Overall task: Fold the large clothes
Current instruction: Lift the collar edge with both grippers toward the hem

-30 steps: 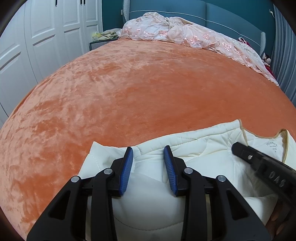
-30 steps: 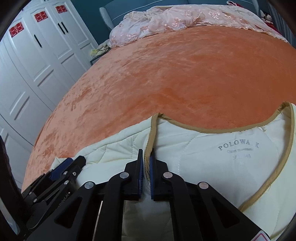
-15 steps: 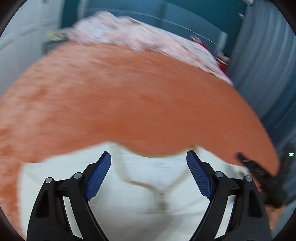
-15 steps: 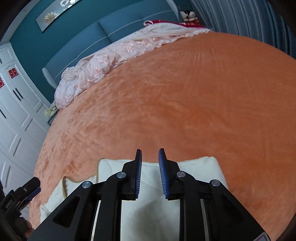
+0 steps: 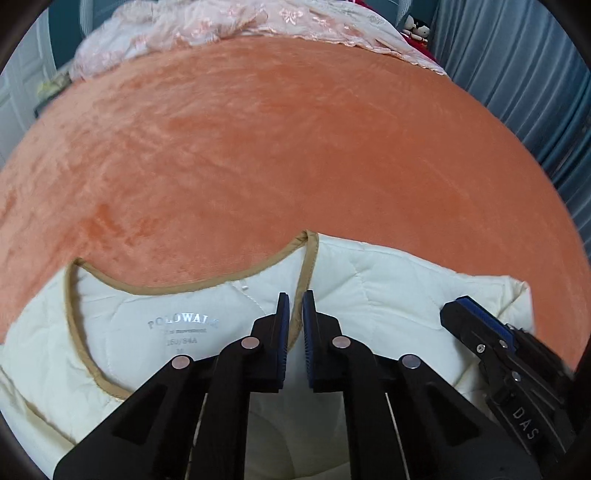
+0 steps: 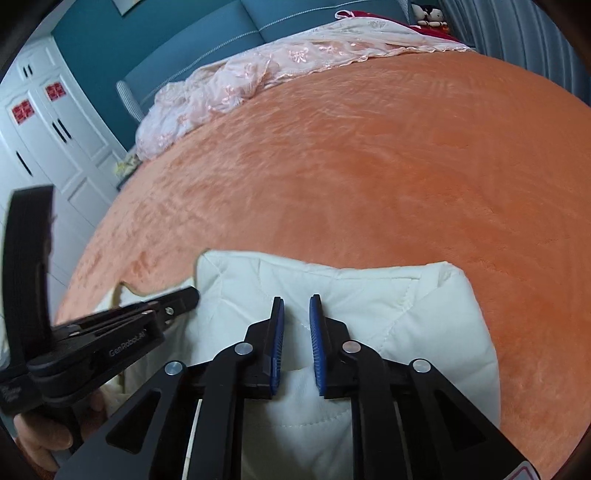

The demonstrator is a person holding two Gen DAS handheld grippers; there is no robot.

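Observation:
A cream quilted garment (image 5: 388,291) with tan trim lies flat near the front edge of the orange bedspread (image 5: 277,147). Its neckline and printed label (image 5: 183,323) face up. My left gripper (image 5: 294,301) is shut on the tan trim at the right side of the neckline. It also shows from the side as the left gripper (image 6: 190,293). My right gripper (image 6: 297,304) hovers low over the garment's folded right shoulder (image 6: 424,295). Its jaws are closing, a narrow gap remains, and fabric shows in it without the pads pressing. The right gripper (image 5: 456,308) rests near the garment's right edge.
A pink lace cover (image 6: 258,70) is bunched at the head of the bed below a teal headboard (image 6: 295,18). White wardrobe doors (image 6: 48,122) stand to the left and grey-blue curtains (image 5: 535,92) to the right. A hand (image 6: 40,432) holds the left gripper.
Both grippers moved rightward along the garment. The left opened wide, then shut on the neckline trim. The right let go of the trim and moved over the right shoulder.

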